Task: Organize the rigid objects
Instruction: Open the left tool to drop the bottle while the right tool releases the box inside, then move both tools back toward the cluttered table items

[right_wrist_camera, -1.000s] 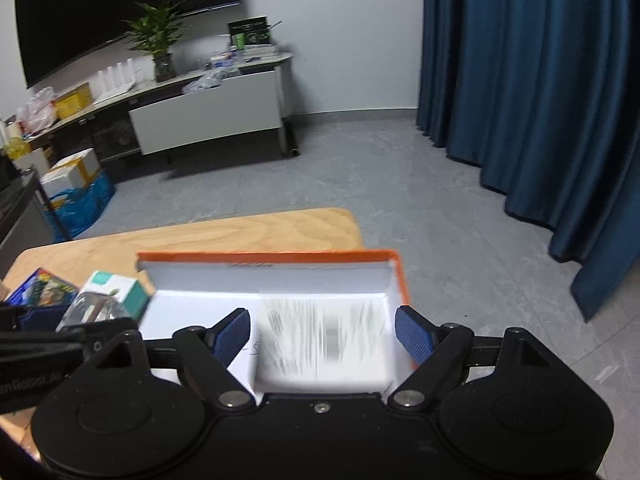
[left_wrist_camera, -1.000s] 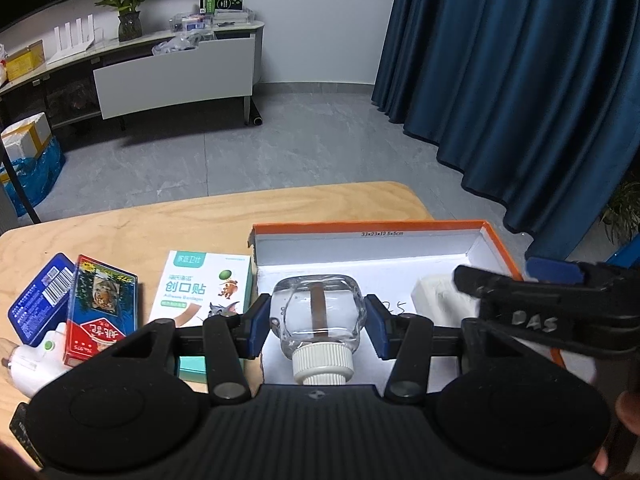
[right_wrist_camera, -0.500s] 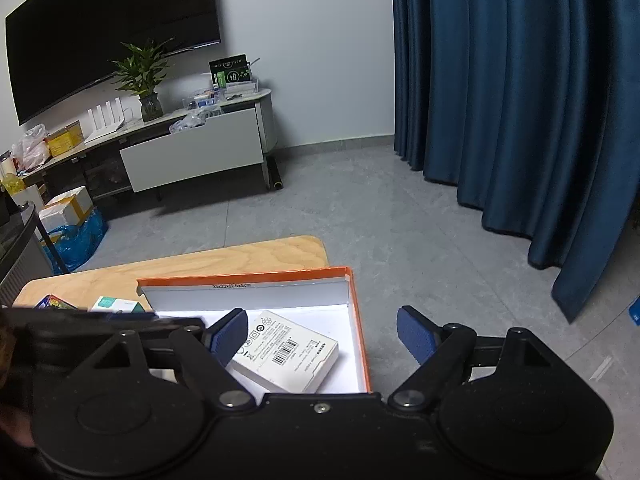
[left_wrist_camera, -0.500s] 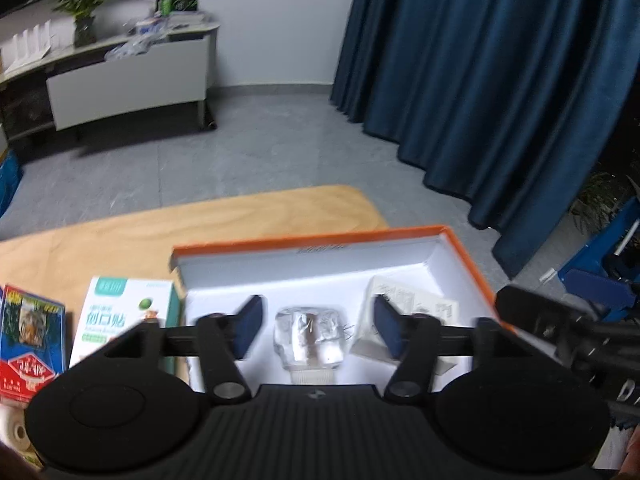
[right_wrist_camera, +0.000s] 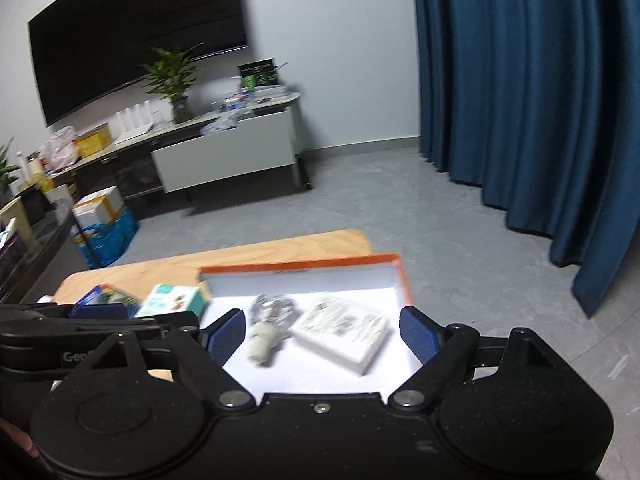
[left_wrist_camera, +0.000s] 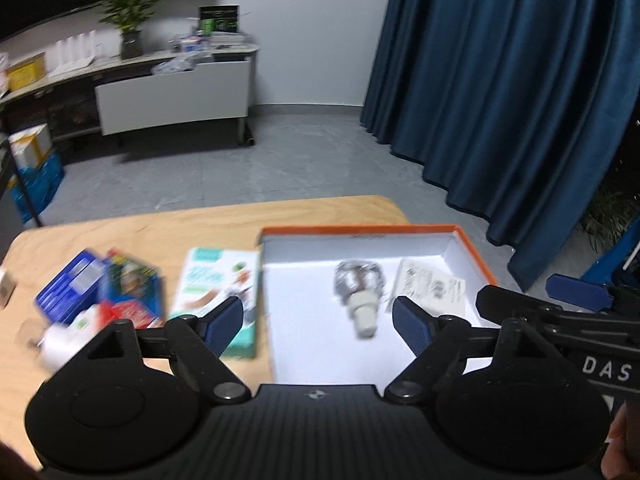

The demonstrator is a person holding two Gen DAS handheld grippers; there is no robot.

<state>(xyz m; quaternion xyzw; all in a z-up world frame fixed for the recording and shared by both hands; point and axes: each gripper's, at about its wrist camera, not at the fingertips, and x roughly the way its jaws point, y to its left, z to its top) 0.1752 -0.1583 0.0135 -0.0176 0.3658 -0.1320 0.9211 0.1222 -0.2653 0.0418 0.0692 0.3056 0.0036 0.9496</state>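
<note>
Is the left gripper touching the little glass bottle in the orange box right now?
Apart. The left wrist view shows the left gripper open, white floor between both pads and the glass bottle.

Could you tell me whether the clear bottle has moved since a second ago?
Yes. The clear bottle left the left tongs, now open, and lies in the orange box.

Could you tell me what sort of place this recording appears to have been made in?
Probably a living room or lounge-style office: a large wall-mounted screen above a long low cabinet with a potted plant, floor-length blue curtains, and a wooden table as the work surface.
</note>
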